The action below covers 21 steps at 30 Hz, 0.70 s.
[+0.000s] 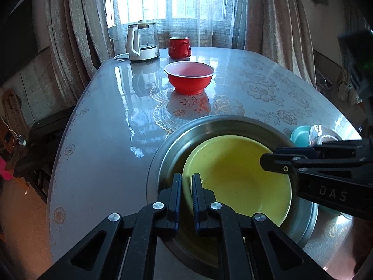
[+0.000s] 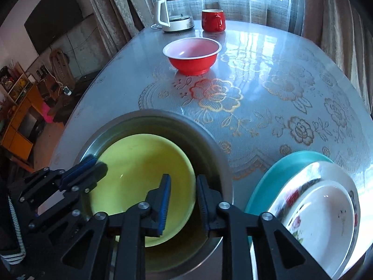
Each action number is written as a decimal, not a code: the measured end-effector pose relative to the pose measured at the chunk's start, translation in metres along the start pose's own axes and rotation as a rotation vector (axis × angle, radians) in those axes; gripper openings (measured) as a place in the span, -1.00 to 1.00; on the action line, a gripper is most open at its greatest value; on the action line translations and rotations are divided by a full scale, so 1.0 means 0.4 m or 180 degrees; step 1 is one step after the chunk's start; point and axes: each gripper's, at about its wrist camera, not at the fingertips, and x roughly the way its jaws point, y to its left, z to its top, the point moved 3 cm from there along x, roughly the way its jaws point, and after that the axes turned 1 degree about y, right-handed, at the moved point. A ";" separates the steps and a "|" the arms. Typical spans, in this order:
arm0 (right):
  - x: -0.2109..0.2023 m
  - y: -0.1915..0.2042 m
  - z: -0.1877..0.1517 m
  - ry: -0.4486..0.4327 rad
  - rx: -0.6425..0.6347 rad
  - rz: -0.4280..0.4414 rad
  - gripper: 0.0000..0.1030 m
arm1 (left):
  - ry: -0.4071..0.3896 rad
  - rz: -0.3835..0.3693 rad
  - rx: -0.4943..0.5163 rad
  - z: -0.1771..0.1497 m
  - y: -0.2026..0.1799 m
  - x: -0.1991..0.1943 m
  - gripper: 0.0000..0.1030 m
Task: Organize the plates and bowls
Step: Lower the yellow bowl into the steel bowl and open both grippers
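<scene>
A yellow-green bowl (image 1: 237,177) (image 2: 139,168) lies inside a wide steel basin (image 1: 209,126) (image 2: 163,116) at the near side of the table. My left gripper (image 1: 186,177) (image 2: 96,163) is shut on the bowl's left rim. My right gripper (image 2: 183,178) (image 1: 264,161) straddles the bowl's right rim, one finger inside the bowl and one outside it. A gap shows between its pads and the rim, so it is open. A red bowl (image 1: 189,79) (image 2: 192,57) stands alone farther back.
To the right of the basin a teal plate (image 2: 279,170) (image 1: 300,135) carries a white floral plate (image 2: 310,179) and a smaller white dish (image 2: 326,214). A glass kettle (image 1: 142,42) and a red mug (image 1: 179,47) stand at the far edge of the glossy table (image 1: 105,140).
</scene>
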 end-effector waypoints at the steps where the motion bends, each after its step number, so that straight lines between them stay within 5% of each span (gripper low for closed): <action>1: 0.001 -0.005 -0.001 -0.0009 0.0043 0.0017 -0.57 | -0.0005 -0.0017 -0.0021 0.002 0.002 0.000 -0.83; 7: -0.043 -0.002 -0.011 -0.0152 0.0136 0.0090 -0.42 | -0.0031 -0.0152 -0.0110 0.013 0.009 -0.020 -0.77; 13: -0.092 -0.014 0.008 -0.0291 0.0200 0.0120 -0.40 | -0.0109 -0.0176 -0.0179 0.037 0.015 -0.046 -0.20; 21: -0.093 -0.041 0.040 -0.0299 0.0414 0.0203 -0.38 | -0.0182 -0.0113 -0.0234 0.068 0.032 -0.056 0.20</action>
